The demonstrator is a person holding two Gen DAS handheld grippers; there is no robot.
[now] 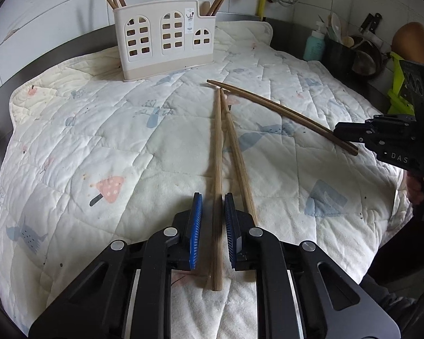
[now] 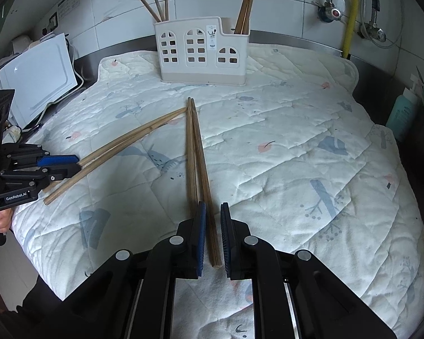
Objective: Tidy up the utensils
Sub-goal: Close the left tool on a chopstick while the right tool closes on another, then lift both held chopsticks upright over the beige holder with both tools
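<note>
Blue-padded fingers (image 1: 198, 226) of the left gripper (image 1: 213, 230) stand narrowly apart around one chopstick of the light pair (image 1: 218, 169), not yet pressing it; its mate lies just outside the right pad. Likewise the right gripper (image 2: 212, 234) straddles, with a narrow gap, one stick of the dark pair (image 2: 196, 152), the other slipping under its left pad. Both pairs lie on a quilted cloth (image 1: 99, 147) printed with mushrooms and trees, their far tips nearly meeting in a V. At the cloth's far edge stands a cream utensil holder (image 1: 164, 39) with arched windows, chopsticks leaning in both ends. Behind is tiled wall with valves and a yellow pipe (image 2: 350, 14). Only the right view shows a white board (image 2: 39, 76) propped at the left; only the left view shows a teal bottle (image 1: 314, 45) beside dark pots.
</note>
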